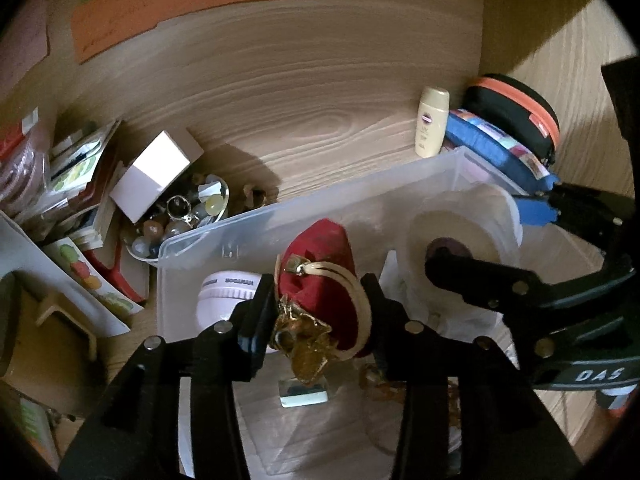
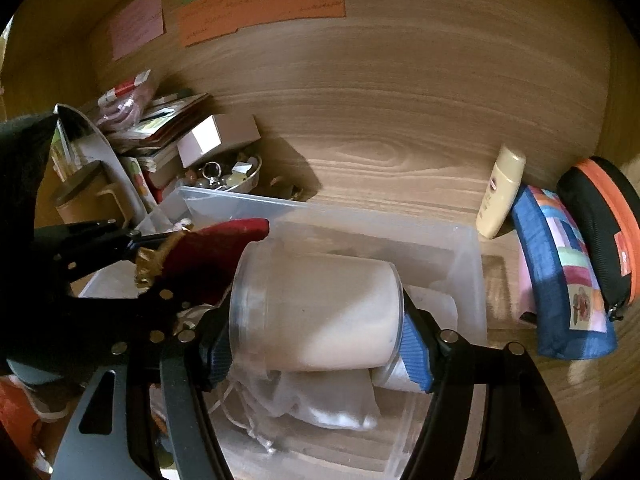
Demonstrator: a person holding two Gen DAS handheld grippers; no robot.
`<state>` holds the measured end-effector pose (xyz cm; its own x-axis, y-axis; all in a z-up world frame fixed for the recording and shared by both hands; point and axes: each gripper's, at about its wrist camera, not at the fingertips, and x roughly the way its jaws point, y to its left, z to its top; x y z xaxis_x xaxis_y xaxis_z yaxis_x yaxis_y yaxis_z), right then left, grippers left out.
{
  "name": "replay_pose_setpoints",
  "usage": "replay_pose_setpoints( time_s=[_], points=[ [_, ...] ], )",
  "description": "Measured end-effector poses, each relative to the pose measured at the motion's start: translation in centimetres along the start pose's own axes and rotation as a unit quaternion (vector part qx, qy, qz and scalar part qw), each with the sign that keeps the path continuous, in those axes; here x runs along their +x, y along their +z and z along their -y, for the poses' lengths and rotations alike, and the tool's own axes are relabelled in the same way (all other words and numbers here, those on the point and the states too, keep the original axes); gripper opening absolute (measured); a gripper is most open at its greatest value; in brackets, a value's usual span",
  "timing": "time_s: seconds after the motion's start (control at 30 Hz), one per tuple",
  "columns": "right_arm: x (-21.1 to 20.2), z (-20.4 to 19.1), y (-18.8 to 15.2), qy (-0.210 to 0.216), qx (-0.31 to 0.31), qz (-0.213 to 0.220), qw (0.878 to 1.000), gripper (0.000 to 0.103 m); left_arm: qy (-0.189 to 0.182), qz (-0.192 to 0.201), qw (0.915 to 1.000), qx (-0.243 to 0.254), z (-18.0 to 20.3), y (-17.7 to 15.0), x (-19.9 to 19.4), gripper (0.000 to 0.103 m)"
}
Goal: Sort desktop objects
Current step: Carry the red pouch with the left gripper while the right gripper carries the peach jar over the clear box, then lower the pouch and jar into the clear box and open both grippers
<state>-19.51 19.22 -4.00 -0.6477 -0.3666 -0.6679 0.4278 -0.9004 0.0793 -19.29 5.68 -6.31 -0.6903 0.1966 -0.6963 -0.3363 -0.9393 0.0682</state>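
Observation:
My left gripper (image 1: 318,304) is shut on a red drawstring pouch (image 1: 324,256) with a gold foil bit and a cream cord, held over the clear plastic bin (image 1: 208,236). The pouch also shows in the right wrist view (image 2: 208,248). My right gripper (image 2: 316,336) is shut on a frosted white candle jar (image 2: 320,308), lying sideways over the same bin (image 2: 468,272); the jar appears in the left wrist view (image 1: 460,240). A white round jar (image 1: 228,292) and a small glass block (image 1: 304,396) lie inside the bin.
A cream lotion bottle (image 2: 502,192), a blue patchwork pouch (image 2: 560,276) and a black case with orange zip (image 2: 604,224) stand right of the bin. A bowl of beads (image 1: 180,216), a white box (image 1: 156,172) and stacked booklets (image 1: 80,168) crowd the left. Paper notes (image 2: 260,4) are on the back wall.

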Motion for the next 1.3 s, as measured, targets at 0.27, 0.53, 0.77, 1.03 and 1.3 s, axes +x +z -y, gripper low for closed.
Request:
replay_pose_setpoints(
  time_s=[0.27,0.53,0.77,1.03,1.3],
  points=[
    [-1.2,-0.1,-0.1,0.016,-0.002,0.011,1.000,0.070,0.012,0.020,0.9997,-0.006,-0.9,-0.1,-1.1,0.071],
    [-1.6,-0.2,0.0,0.023,-0.002,0.014,1.000,0.073,0.018,0.029,0.9994,-0.001,-1.1,-0.1,-1.7,0.074],
    [-2.4,-0.5,0.1,0.033,-0.005,0.026,0.999,0.074,0.013,0.042,0.9990,0.001,-1.3,0.0,-2.5,0.075],
    [-4.9,-1.1,0.2,0.014,-0.025,0.084,0.996,0.091,0.012,0.050,0.9987,0.003,-1.3,0.1,-3.0,0.077],
    [-4.3,-0.8,0.4,0.008,-0.018,0.072,0.997,0.092,0.017,0.050,0.9986,0.003,-1.3,0.1,-3.4,0.080]
  ],
)
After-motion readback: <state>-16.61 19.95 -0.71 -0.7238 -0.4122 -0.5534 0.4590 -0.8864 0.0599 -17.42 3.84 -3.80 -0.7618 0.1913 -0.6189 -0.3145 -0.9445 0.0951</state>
